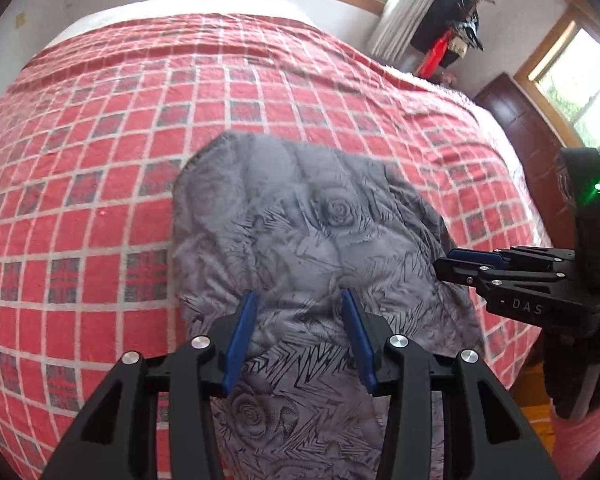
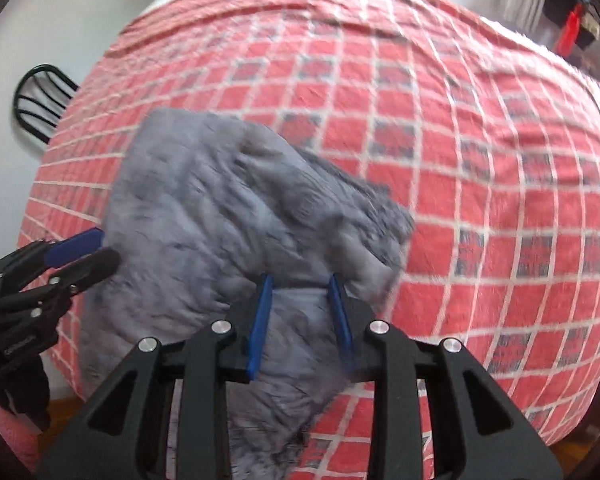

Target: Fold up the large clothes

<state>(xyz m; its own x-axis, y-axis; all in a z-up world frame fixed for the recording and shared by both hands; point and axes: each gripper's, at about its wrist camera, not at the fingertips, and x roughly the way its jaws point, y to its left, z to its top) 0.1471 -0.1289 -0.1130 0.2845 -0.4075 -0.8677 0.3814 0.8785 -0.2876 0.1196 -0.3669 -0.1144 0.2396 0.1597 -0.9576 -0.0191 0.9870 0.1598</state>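
Garment (image 1: pixel 320 240), grey with a rose print, is seen crumpled on the red checked bedspread (image 1: pixel 100 160), near its front edge. Over it the left gripper (image 1: pixel 300 300) is held with jaws spread; the right gripper (image 2: pixel 300 284) is likewise parted, with cloth seen between its jaws but no pinch discernible.

Bedspread (image 1: pixel 100 160): red checked cloth with white lines and grey squares, covering the bed.
Windows (image 1: pixel 572 76): wood-framed, daylight and greenery outside.
Curtain (image 1: pixel 404 12): pale, hanging beside the upper window.
Door (image 1: pixel 516 128): dark brown wood.
Chair (image 2: pixel 40 100): black metal back against the white wall.
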